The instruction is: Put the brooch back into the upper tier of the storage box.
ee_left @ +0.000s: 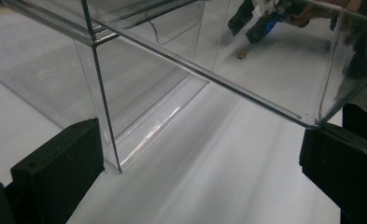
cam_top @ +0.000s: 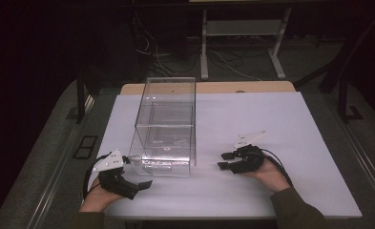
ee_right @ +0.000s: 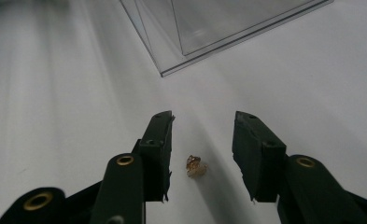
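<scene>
A clear plastic box [cam_top: 167, 125] stands on the white table cover [cam_top: 271, 119], left of centre. My left gripper [cam_top: 136, 172] sits at the box's near left corner with its jaws wide apart; in the left gripper view the box's bottom corner [ee_left: 118, 169] stands just beside the left jaw of this gripper [ee_left: 202, 163]. Right of the box, my right gripper [cam_top: 221, 160] rests low on the table. Its jaws [ee_right: 203, 121] stand open on either side of a small crumpled brown scrap [ee_right: 196, 166], touching neither side. The scrap [ee_left: 241, 55] also appears through the box wall.
The box has a shelf or inner tray [cam_top: 168, 107] halfway up and looks empty. Beyond the table's wooden far edge [cam_top: 209, 88] are a metal stand [cam_top: 242, 43] and loose cables on the floor [cam_top: 223, 59]. Bare white cover stretches to the right.
</scene>
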`<move>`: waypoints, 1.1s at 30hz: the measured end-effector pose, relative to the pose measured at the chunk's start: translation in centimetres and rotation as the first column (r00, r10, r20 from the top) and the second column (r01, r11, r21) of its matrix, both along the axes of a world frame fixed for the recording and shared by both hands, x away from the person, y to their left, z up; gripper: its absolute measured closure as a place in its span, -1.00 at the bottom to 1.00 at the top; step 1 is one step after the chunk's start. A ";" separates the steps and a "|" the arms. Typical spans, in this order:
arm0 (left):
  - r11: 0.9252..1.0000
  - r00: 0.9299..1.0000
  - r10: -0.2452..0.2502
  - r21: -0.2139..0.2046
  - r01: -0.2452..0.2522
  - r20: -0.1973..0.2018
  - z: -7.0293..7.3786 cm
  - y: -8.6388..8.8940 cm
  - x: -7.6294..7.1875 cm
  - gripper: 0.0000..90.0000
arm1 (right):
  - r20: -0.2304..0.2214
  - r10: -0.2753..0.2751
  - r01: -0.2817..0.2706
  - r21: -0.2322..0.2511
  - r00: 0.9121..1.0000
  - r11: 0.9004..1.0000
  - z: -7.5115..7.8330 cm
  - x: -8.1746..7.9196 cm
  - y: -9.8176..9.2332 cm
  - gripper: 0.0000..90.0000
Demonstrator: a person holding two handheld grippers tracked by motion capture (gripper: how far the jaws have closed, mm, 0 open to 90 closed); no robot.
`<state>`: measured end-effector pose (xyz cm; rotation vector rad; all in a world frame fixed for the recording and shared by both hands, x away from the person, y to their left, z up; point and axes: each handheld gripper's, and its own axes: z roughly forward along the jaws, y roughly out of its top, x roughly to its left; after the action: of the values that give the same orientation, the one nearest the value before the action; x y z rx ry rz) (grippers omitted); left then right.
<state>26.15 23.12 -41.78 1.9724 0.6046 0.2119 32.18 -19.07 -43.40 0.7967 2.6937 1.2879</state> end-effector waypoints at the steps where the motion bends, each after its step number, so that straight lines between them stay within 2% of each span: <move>1: 1.000 1.000 -0.001 0.001 0.001 -0.001 0.0 0.0 0.0 -1.00 | -0.001 0.001 -0.001 -0.004 1.000 1.000 0.0 0.0 0.0 0.31; 14: 1.000 1.000 0.000 0.000 0.000 0.003 0.1 0.1 0.0 -1.00 | -0.020 0.018 -0.019 -0.066 1.000 0.998 -0.7 -0.2 0.6 0.43; 17: 1.000 1.000 0.003 -0.002 -0.003 0.002 0.1 0.1 0.0 -1.00 | -0.012 0.021 -0.022 -0.084 1.000 0.996 -0.9 -0.2 0.7 0.45; 25: 1.000 1.000 0.002 -0.002 -0.002 0.001 0.1 0.0 0.0 -1.00 | -0.017 0.026 -0.028 -0.097 1.000 0.995 -1.2 -0.2 0.9 0.53; 33: 1.000 1.000 0.001 -0.002 -0.001 0.001 0.1 0.1 0.0 -1.00 | -0.002 0.026 -0.026 -0.119 1.000 0.993 -1.4 -0.3 1.1 0.63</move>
<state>26.13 23.19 -41.71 1.9696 0.6050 0.2131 31.88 -18.00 -44.76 0.7504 2.7595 1.1188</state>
